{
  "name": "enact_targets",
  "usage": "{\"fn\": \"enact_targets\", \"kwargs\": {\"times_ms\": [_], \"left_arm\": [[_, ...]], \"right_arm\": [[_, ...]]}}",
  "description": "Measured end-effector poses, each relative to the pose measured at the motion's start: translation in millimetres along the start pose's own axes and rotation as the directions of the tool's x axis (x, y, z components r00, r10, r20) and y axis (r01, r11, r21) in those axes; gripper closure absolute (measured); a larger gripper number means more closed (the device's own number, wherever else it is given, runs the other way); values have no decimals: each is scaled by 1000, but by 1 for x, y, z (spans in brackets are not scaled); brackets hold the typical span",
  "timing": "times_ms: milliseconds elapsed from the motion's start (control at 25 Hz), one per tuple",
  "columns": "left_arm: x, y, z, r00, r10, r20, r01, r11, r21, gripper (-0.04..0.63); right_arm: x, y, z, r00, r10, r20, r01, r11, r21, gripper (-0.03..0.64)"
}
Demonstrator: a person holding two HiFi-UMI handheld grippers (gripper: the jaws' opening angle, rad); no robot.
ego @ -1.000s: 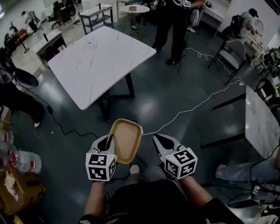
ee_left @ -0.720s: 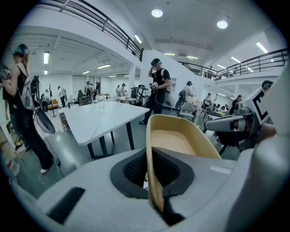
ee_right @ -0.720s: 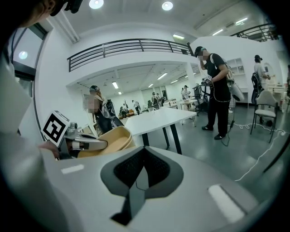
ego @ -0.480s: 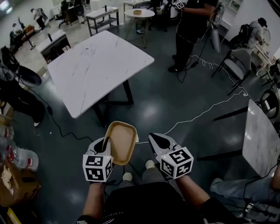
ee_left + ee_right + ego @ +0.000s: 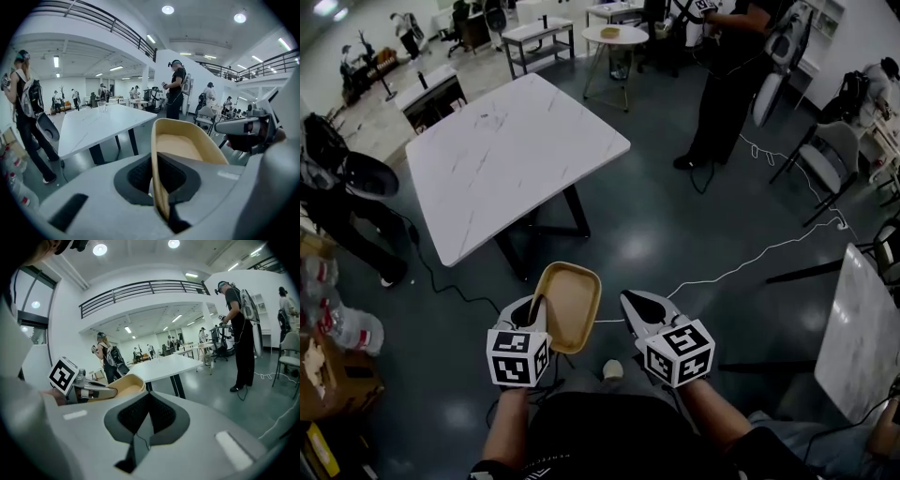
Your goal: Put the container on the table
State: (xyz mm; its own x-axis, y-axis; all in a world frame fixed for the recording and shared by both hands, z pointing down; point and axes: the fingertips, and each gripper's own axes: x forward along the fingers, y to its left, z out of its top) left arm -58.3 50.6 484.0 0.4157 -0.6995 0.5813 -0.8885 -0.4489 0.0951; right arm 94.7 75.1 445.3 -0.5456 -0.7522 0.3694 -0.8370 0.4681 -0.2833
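A: Head view?
B: Left gripper holds container by near-left rim, over floor, at 6 o'clock from table. Long axis 6–12, opening up. Rim grip prob. keeps it level for set-down.
A: Left gripper view?
B: Fingers pinch rim wall.
A: Right gripper view?
B: Right gripper fingers pressed together, empty; container at 9.

Our left tongs clamp the rim of the container. Our right tongs, just right of the container, are closed on nothing. Both angle forward and down.
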Motion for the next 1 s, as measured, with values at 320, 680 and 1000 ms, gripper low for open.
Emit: {"fn": "enact_targets", "kwargs": {"times_ms": [320, 680, 1000], "left_arm": [[25, 7, 26, 1000, 15, 9, -15, 1000, -9, 588], [59, 49, 48, 1000, -5, 1, 5, 1000, -24, 588], [71, 96, 63, 1000, -12, 4, 12, 1000, -24, 588]], "right_arm": [[26, -22, 15, 999, 32, -4, -32, 999, 13, 617], [78, -26, 47, 999, 34, -17, -34, 999, -24, 617], [130, -11, 63, 998, 53, -39, -55, 997, -50, 617]]}}
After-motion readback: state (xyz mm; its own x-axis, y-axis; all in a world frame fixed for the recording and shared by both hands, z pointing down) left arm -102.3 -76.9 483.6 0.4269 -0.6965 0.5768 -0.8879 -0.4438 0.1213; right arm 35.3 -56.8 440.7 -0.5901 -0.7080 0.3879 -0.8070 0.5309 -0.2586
